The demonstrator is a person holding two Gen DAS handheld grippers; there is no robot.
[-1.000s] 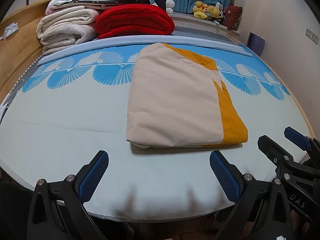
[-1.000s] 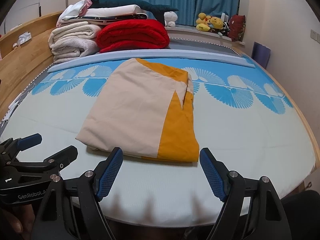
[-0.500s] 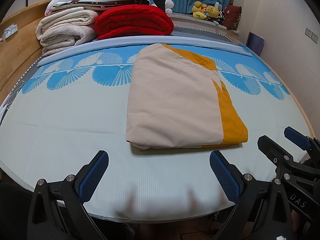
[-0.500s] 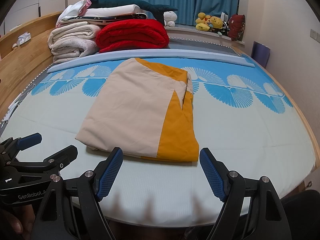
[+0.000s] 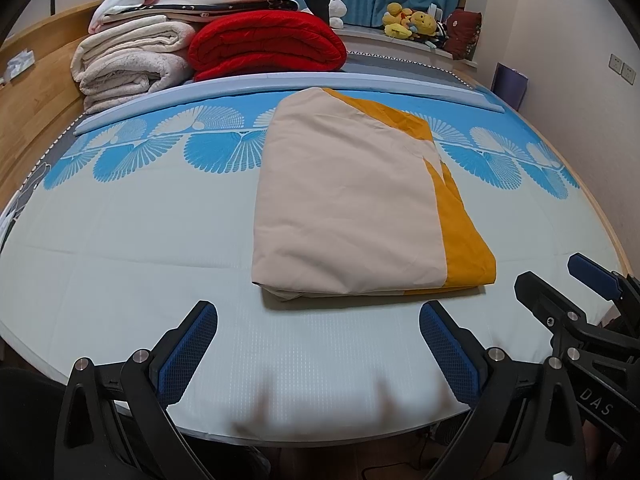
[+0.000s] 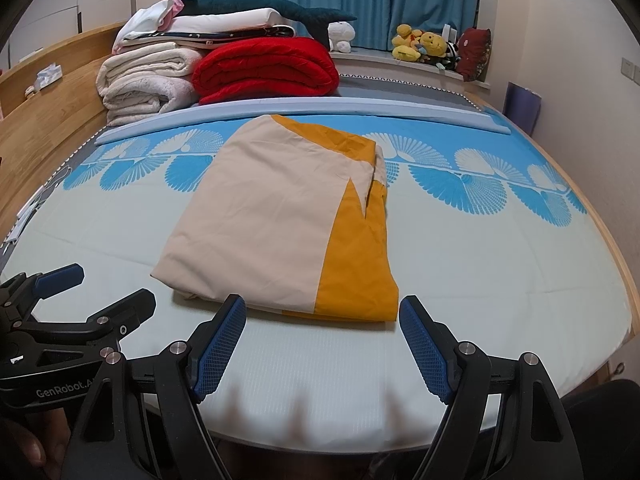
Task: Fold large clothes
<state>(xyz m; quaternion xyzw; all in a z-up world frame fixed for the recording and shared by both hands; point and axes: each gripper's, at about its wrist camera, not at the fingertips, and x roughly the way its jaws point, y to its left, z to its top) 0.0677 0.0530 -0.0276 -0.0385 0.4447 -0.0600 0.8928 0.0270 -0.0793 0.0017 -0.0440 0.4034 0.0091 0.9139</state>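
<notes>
I have both tools at the near edge of the bed (image 5: 120,264), each with its jaws spread wide and holding nothing. The folded cloth (image 5: 352,204), cream with an orange band, lies straight ahead of me near the middle of the bed, its near edge just beyond the fingertips. Its long axis runs away from me toward the far edge, where the stacked blankets (image 5: 264,44) sit; the orange band runs along its right side. The right tool (image 6: 322,336) straddles the near right corner, so I judge it closer. The left tool (image 5: 318,336) faces the near edge with its fingers wider than the cloth.
</notes>
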